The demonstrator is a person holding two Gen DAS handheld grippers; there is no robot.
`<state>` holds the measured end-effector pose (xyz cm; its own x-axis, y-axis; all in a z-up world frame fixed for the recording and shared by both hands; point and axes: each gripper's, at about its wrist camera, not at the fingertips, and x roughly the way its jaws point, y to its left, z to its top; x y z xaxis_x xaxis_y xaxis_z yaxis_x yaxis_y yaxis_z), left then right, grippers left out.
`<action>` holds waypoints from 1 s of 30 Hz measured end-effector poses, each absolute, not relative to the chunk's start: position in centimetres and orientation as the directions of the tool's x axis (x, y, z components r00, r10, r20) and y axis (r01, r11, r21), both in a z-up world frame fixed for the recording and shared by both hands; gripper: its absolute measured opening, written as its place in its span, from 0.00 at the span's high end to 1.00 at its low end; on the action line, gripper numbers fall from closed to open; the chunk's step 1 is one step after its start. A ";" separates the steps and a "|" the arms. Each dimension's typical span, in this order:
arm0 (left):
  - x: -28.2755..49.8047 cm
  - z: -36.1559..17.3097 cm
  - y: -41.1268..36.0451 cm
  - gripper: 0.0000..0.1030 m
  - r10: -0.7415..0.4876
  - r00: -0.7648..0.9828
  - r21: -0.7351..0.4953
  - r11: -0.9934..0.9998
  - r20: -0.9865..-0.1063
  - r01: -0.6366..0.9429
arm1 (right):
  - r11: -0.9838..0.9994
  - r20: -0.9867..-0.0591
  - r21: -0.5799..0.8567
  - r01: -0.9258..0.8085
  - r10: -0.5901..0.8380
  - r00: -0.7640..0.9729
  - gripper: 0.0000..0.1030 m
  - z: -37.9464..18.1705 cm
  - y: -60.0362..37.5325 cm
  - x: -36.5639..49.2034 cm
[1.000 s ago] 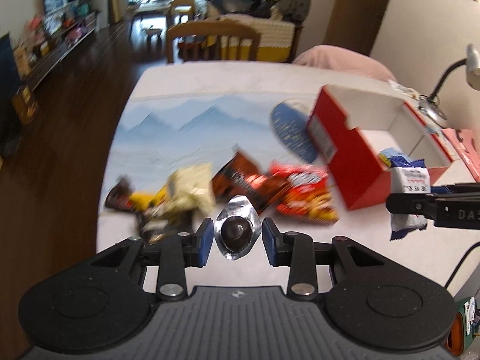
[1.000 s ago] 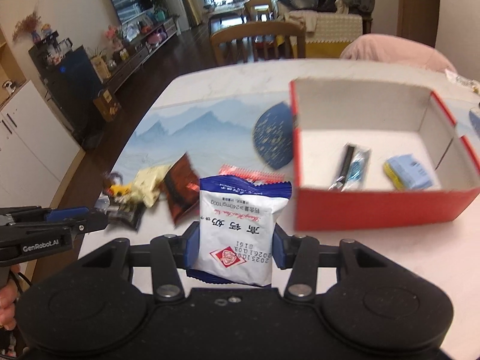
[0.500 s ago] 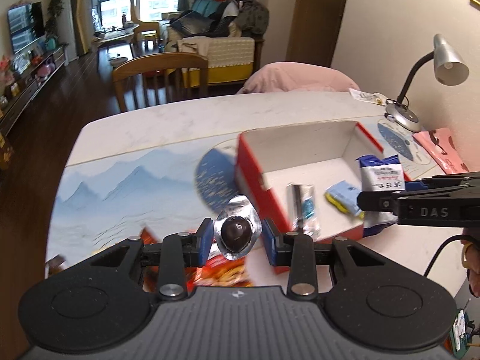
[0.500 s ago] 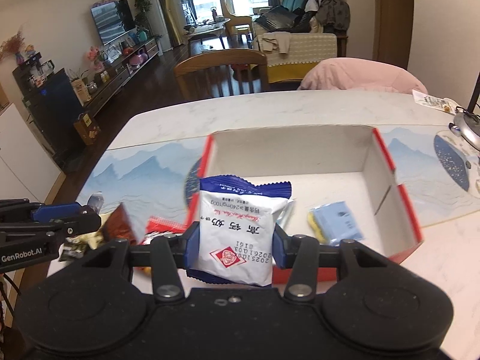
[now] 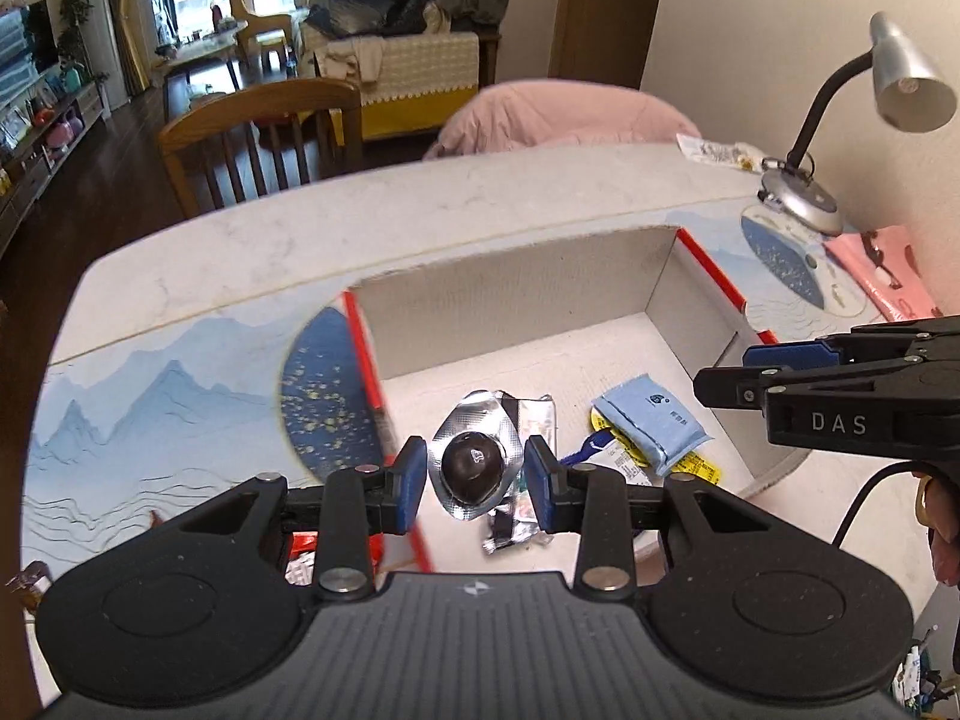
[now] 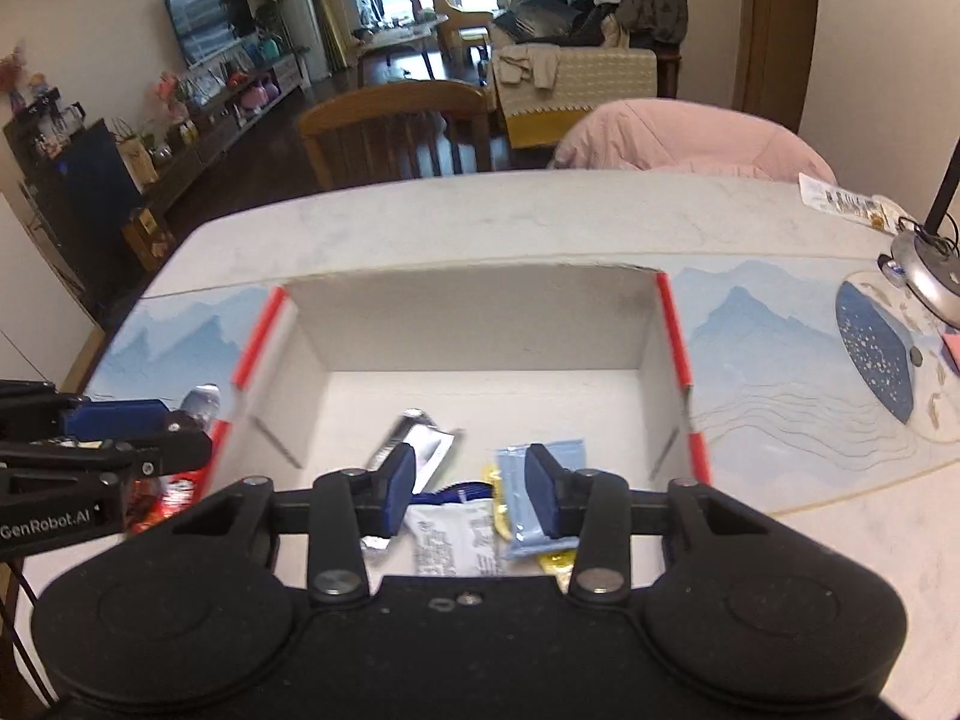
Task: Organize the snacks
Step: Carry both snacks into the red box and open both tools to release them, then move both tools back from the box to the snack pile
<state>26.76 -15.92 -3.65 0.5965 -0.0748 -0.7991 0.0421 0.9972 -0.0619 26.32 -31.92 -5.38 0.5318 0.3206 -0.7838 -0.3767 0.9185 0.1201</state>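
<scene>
Silver wrapper (image 5: 519, 516): its lower part sits behind the left hand-held gripper (image 5: 474, 483) and the foil-cupped chocolate (image 5: 473, 463).
White packet (image 6: 453, 543): print too blurred to read; near end hidden under the right hand-held gripper (image 6: 469, 489) body.
Yellow packet (image 6: 555, 564): mostly covered by the blue packet (image 6: 537, 501).
Red snack bags (image 6: 162, 495): largely hidden behind the left gripper's arm and the box (image 6: 258, 336) wall.
Lamp (image 6: 927, 276): head cut off by the right wrist view's edge.
Person's hand (image 5: 942, 534): only fingers show at the frame edge.

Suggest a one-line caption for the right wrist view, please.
Right tool open above the red box, white milk-candy packet lying inside beside a blue sachet.
</scene>
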 end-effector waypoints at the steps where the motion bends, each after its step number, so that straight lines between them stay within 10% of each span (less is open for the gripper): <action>1: 27.4 -4.0 -16.2 0.67 -0.079 0.585 -0.070 0.997 -0.807 0.038 | 0.916 -0.790 0.127 -0.381 0.326 0.519 0.61 -5.7 -32.3 26.8; 30: 33.8 -12.2 -20.1 0.61 -0.009 0.381 0.008 0.999 -0.924 0.043 | 0.890 -0.841 0.169 -0.424 0.354 0.409 0.48 -9.4 -35.4 28.9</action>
